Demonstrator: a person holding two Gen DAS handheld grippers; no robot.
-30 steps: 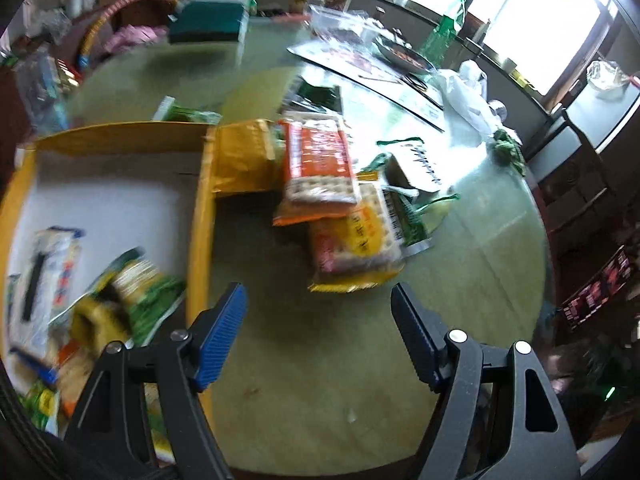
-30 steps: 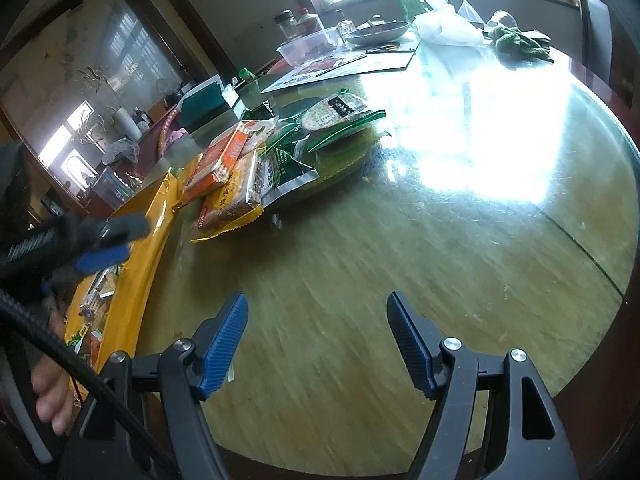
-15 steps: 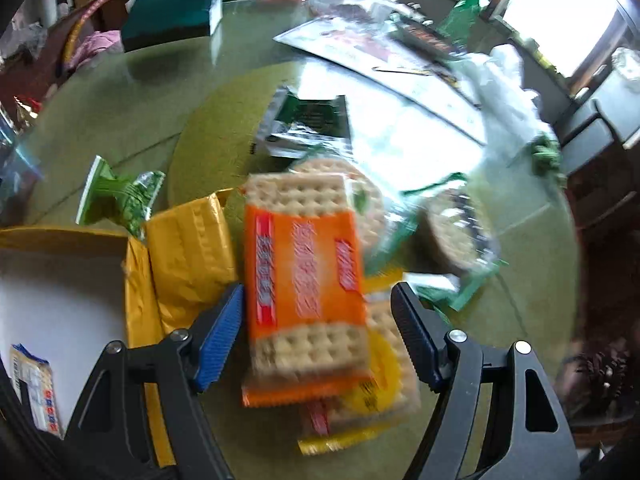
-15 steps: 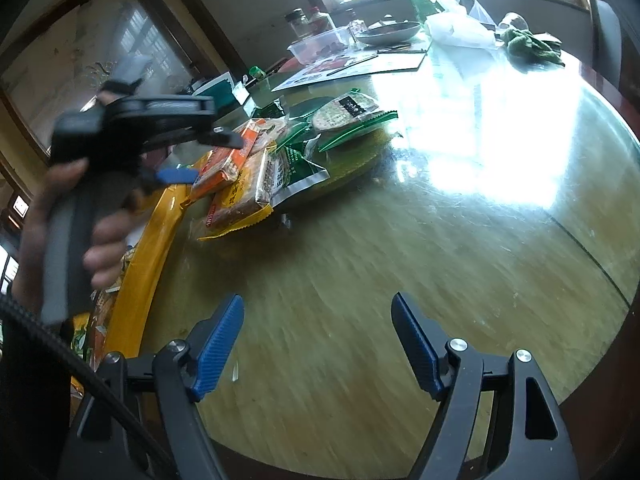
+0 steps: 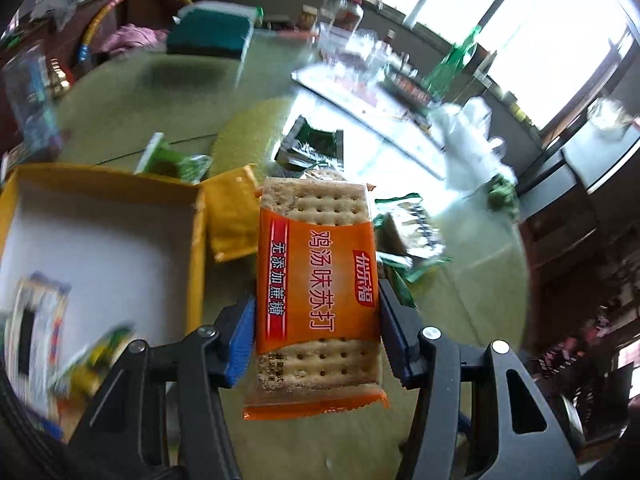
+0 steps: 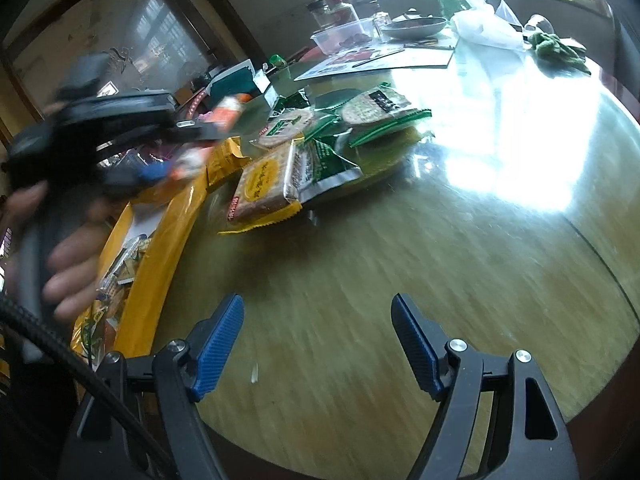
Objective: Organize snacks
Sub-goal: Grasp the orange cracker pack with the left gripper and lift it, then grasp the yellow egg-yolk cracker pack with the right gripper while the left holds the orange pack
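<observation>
Two tools, left tool [image 5: 316, 336] closing on orange cracker pack [image 5: 316, 280], right tool [image 6: 316, 348] spread, nothing between.

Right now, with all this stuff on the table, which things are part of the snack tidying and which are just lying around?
Part of the job:
- orange cracker pack, between the closing jaws of the left gripper
- yellow box with snacks inside
- yellow cracker pack
- green snack packets

Just lying about:
- white plastic bag
- clear tub
- metal dish
- teal box

Left gripper [image 5: 316, 336] closing, its fingers [image 5: 240, 340] pressing; right gripper [image 6: 316, 344] gapes wide.
</observation>
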